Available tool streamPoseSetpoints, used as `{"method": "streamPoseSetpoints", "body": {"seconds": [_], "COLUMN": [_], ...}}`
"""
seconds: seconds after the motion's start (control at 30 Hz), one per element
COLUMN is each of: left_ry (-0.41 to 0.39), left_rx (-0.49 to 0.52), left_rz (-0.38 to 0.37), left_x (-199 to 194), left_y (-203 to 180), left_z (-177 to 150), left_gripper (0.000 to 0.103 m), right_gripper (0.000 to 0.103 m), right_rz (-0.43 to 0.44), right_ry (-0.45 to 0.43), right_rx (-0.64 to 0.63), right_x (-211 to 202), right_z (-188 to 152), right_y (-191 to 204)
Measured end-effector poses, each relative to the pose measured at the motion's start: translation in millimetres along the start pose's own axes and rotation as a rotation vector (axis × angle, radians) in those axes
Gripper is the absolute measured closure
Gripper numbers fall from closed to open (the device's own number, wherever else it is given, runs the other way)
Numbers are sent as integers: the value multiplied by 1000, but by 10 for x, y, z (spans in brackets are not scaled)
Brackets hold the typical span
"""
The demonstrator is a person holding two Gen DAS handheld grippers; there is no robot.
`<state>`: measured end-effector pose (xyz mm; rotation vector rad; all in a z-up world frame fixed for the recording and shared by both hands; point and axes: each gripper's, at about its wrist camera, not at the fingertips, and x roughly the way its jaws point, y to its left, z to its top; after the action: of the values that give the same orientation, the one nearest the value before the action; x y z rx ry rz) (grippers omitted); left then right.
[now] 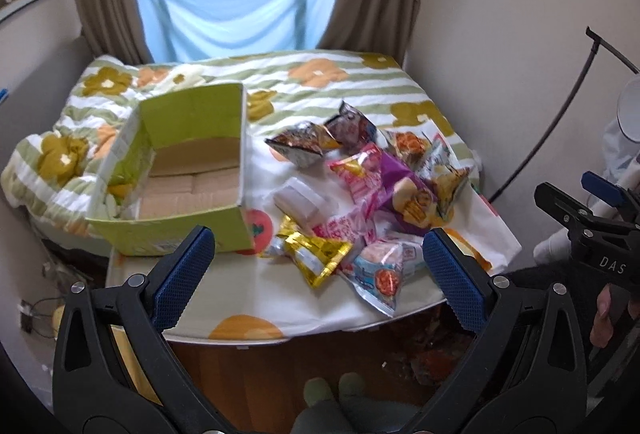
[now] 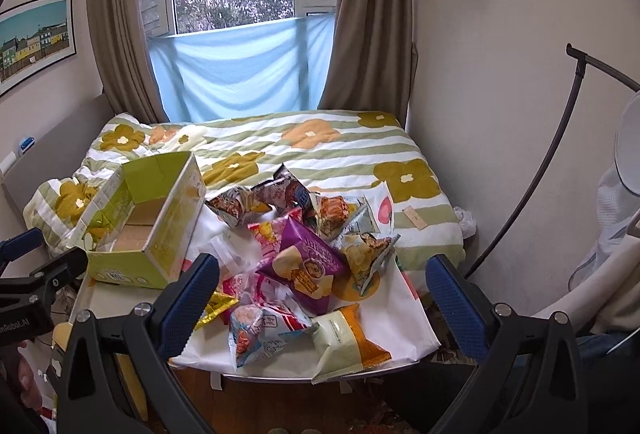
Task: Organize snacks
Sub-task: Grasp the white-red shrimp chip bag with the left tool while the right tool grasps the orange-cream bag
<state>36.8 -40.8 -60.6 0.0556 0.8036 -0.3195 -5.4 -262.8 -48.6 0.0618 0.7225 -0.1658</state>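
A heap of snack packets lies on a white cloth at the bed's near end: a purple chip bag [image 1: 404,189] [image 2: 308,266], a gold packet [image 1: 316,254], a light blue packet [image 1: 380,276] [image 2: 256,326] and an orange-and-white packet [image 2: 348,342]. An open green cardboard box [image 1: 188,177] [image 2: 148,226] stands left of the heap, empty inside. My left gripper [image 1: 320,274] is open and empty, held short of the table edge. My right gripper [image 2: 324,298] is open and empty, also short of the heap.
The low white table [image 1: 248,338] [image 2: 280,376] abuts a bed with a flowered quilt [image 1: 328,81] [image 2: 320,141]. Walls close in on both sides. A black lamp arm [image 2: 560,153] curves at the right. Wooden floor [image 1: 260,374] lies below.
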Motion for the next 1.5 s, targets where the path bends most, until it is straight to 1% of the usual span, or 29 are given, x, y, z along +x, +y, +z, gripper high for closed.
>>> {"method": "streamPoseSetpoints", "body": {"seconds": [0.07,0.17,0.27,0.37,0.43,0.5,0.57,0.67,0.83,0.87,0.9,0.93,1.0,1.07,1.1,1.17,1.23,1.27,1.33,1.4,1.5], "left_ry": [25,66,108,138,159,187,210,243,284,297,308,321,338,343,346,353,355,355,353,357,364], "left_rx": [26,83,146,215,296,400,466,541,554,550,547,547,547,549,550,550,549,549,550,544,544], "left_rz": [-44,-67,-61,-56,-51,-29,-36,-35,-42,-44,-48,-53,-55,-52,-53,-51,-50,-50,-54,-64,-55], "left_x": [186,502,793,1083,1292,1487,1621,1807,2019,2059,2092,2131,2189,2249,2260,2271,2277,2267,2260,2247,2225], "left_y": [-79,-253,-442,-621,-756,-893,-976,-1073,-1102,-1097,-1093,-1096,-1097,-1093,-1092,-1087,-1080,-1082,-1079,-1074,-1088], "left_z": [-72,-167,-233,-300,-365,-446,-507,-588,-645,-655,-663,-671,-694,-709,-715,-720,-710,-712,-701,-696,-689], "left_gripper": [0,0,0,0,0,0,0,1,7,9,17,20,21,22,24,28,31,32,37,43,46], "right_gripper": [0,0,0,0,0,0,0,0,0,0,0,0,1,3,5,8,16,18,33,40,42], "right_rz": [-13,11,38,86,121,170,206,240,292,298,301,306,318,326,329,335,342,344,353,368,344], "right_ry": [37,108,202,283,340,402,457,515,574,577,580,586,595,602,604,610,621,626,640,643,627], "right_rx": [-10,-29,-66,-101,-126,-142,-164,-197,-191,-191,-190,-188,-185,-188,-190,-189,-185,-182,-171,-145,-152], "right_x": [112,345,628,910,1117,1314,1477,1673,1875,1916,1950,1980,2031,2081,2105,2131,2191,2222,2265,2256,2218], "right_z": [-71,-202,-336,-454,-527,-587,-635,-730,-831,-858,-878,-899,-923,-938,-939,-957,-962,-961,-971,-971,-941], "right_y": [-61,-183,-269,-326,-367,-411,-434,-442,-441,-437,-441,-439,-420,-376,-365,-349,-345,-354,-371,-389,-430]}}
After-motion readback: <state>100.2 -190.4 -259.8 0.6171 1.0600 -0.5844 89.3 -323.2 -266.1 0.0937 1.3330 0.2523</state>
